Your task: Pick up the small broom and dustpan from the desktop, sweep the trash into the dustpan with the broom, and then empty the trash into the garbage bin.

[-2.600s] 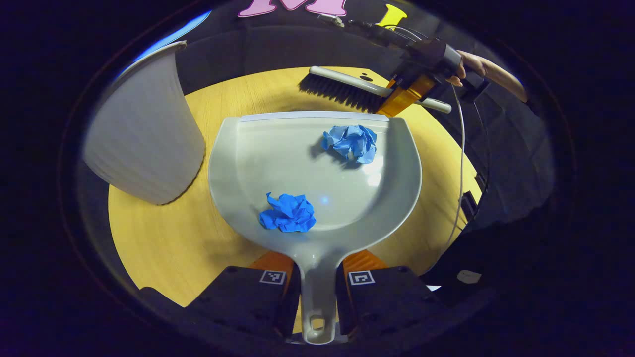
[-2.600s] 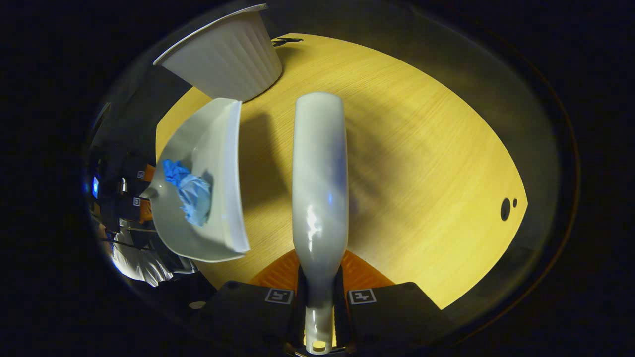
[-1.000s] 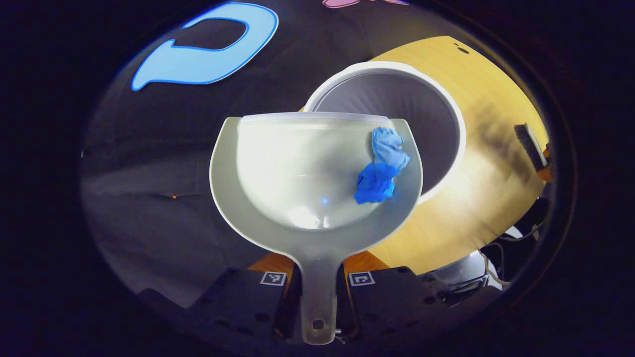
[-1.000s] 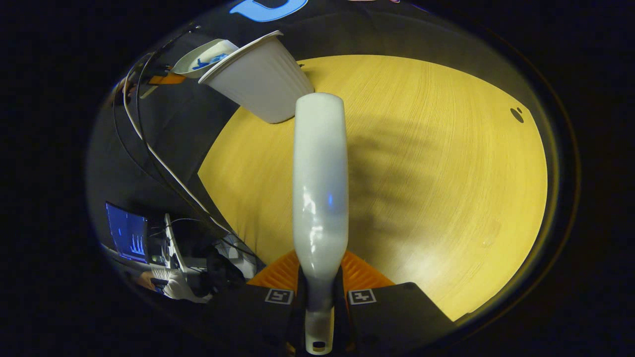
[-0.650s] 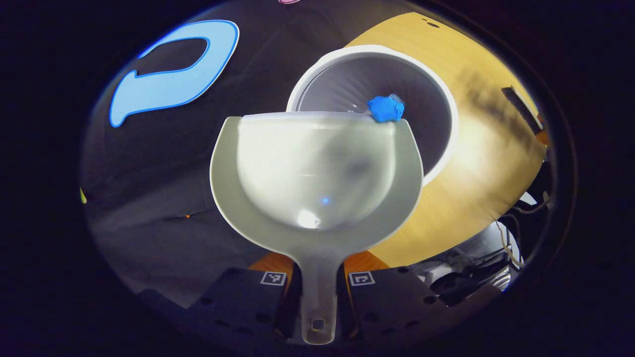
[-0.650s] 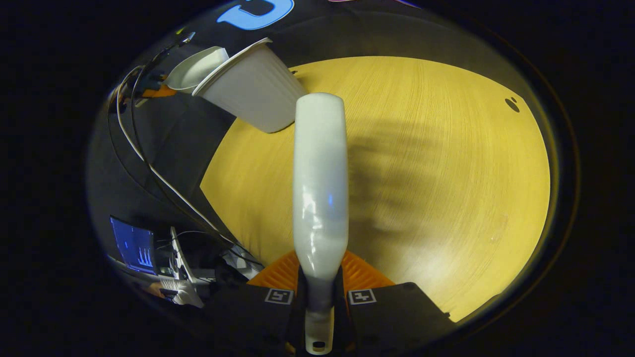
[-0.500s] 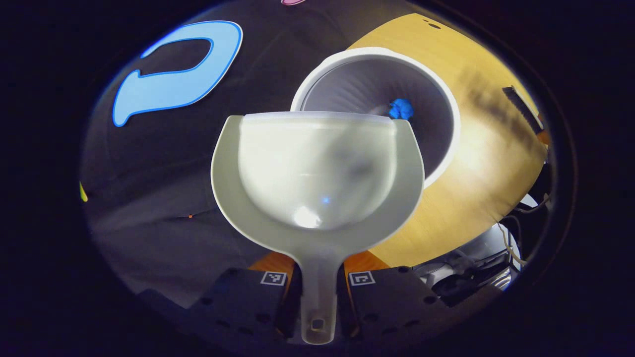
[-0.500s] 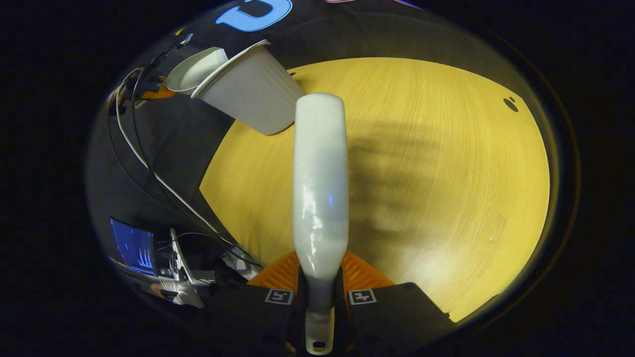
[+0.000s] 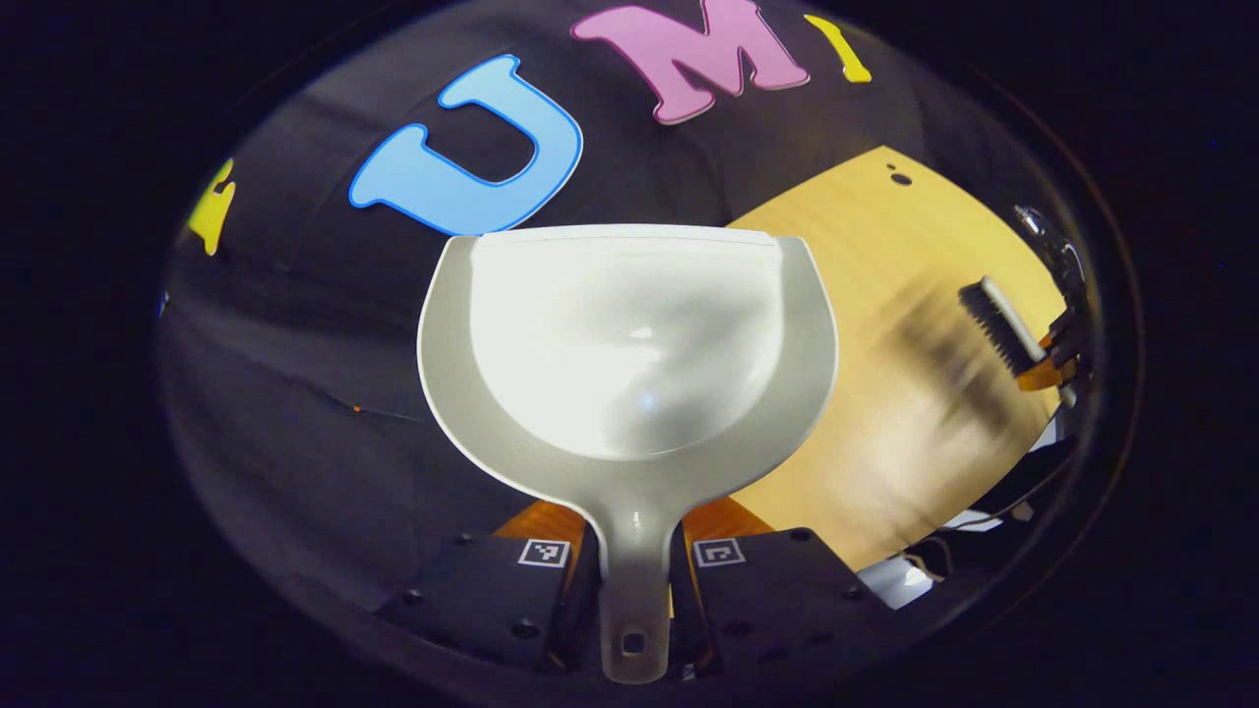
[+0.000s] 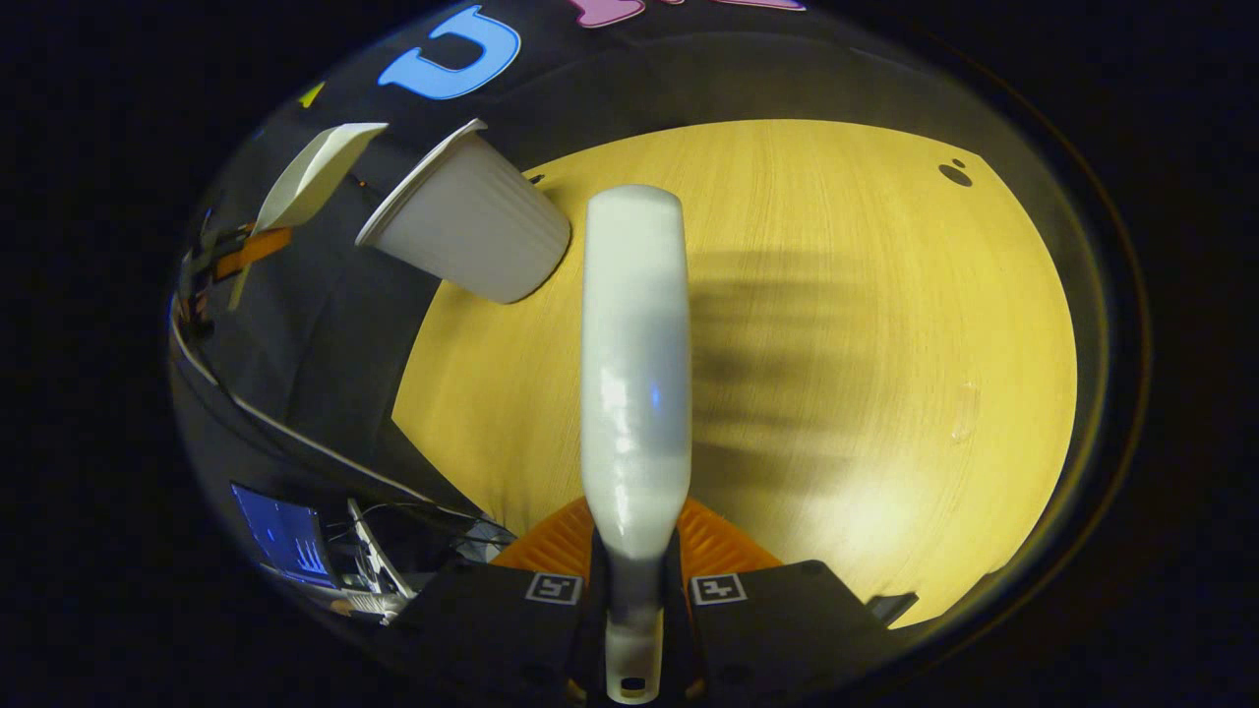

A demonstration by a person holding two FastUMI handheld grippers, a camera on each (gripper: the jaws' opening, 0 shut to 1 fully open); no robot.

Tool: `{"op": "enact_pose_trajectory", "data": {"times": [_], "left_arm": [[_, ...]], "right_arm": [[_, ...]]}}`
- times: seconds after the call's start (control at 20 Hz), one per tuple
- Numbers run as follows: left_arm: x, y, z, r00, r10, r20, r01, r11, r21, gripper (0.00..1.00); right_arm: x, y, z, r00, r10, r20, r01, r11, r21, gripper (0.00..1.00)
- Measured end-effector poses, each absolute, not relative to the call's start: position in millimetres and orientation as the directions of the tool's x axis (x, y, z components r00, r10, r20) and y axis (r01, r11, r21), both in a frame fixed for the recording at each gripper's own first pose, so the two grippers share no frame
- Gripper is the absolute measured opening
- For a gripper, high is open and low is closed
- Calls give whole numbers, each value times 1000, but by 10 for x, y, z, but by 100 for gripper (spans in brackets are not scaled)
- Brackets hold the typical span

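Note:
In the left gripper view the pale grey dustpan (image 9: pixel 629 334) is held up with nothing in its scoop, and my left gripper (image 9: pixel 632 551) is shut on its handle. The same dustpan (image 10: pixel 310 182) appears far off in the right gripper view, raised to the left of the white garbage bin (image 10: pixel 467 236). My right gripper (image 10: pixel 634 560) is shut on the handle of the small broom (image 10: pixel 634 364), which hangs over the yellow wooden desktop (image 10: pixel 866 324). The broom (image 9: pixel 998 324) with its dark bristles also shows at the right of the left gripper view.
The bin stands at the desktop's far left corner in the right gripper view. A lit screen (image 10: pixel 285 541), cables and equipment lie beyond the desk's left edge. Two small dark holes (image 10: pixel 954 173) mark the desktop's far right.
The two blue paper balls slid off the dustpan into the bin. The dustpan then swung up and away from the bin, which has left the left gripper view. The broom stayed over the desk.

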State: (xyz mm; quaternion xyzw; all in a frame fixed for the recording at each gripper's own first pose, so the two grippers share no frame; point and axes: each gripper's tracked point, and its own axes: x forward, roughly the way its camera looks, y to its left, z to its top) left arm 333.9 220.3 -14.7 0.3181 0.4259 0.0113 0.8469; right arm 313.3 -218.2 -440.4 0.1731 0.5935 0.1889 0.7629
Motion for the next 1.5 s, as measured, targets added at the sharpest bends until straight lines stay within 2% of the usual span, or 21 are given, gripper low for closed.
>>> {"op": "enact_pose_trajectory", "data": {"times": [0.05,0.1,0.15,0.2,0.35,0.45,0.7,0.75,0.8,0.9,1.05,1.2,1.25,1.3,1.5], "left_arm": [[3322,2140,-139,664,237,-709,260,816,516,29],[3348,2164,-186,688,194,-699,265,830,491,29],[3383,2186,-267,704,153,-693,274,843,464,29],[3391,2169,-341,712,107,-694,283,861,423,29],[3358,2069,-556,697,-66,-714,287,938,193,29],[3308,2030,-778,670,-133,-730,284,955,87,30],[3174,2120,-1268,599,-111,-793,232,972,40,29],[3158,2067,-1387,578,-100,-810,215,976,34,29],[3169,2047,-1525,558,-91,-825,193,981,22,30],[3159,1965,-1780,506,-62,-860,135,991,8,30],[3103,1959,-2051,439,7,-899,86,995,50,30],[3035,1959,-2108,377,12,-926,38,999,28,30],[3011,1938,-2082,364,10,-931,26,999,20,30],[2994,1922,-2042,358,7,-934,20,1000,15,31],[2970,1932,-1957,327,32,-945,19,999,41,29]], "right_arm": [[3130,-2230,-4384,231,483,-844,-79,874,479,26],[3114,-2280,-4374,238,470,-850,-75,882,466,31],[3104,-2349,-4367,244,455,-856,-71,889,452,31],[3087,-2403,-4362,251,442,-861,-66,896,440,26],[3090,-2564,-4358,300,385,-873,-44,920,390,25],[3049,-2656,-4353,319,350,-881,-13,931,365,25],[2873,-2800,-4556,282,294,-913,-8,953,304,26],[2847,-2811,-4620,274,285,-919,-7,956,294,21],[2840,-2782,-4682,261,279,-924,-5,958,288,21],[2789,-2731,-4835,228,276,-934,-8,959,282,25],[2797,-2654,-5010,204,262,-943,-44,965,259,26],[2876,-2521,-5161,153,230,-961,-31,973,228,26],[2919,-2478,-5212,133,222,-966,-20,975,221,22],[2955,-2485,-5289,117,199,-973,-18,980,198,26],[2981,-2445,-5470,66,152,-986,10,988,153,26]]}}
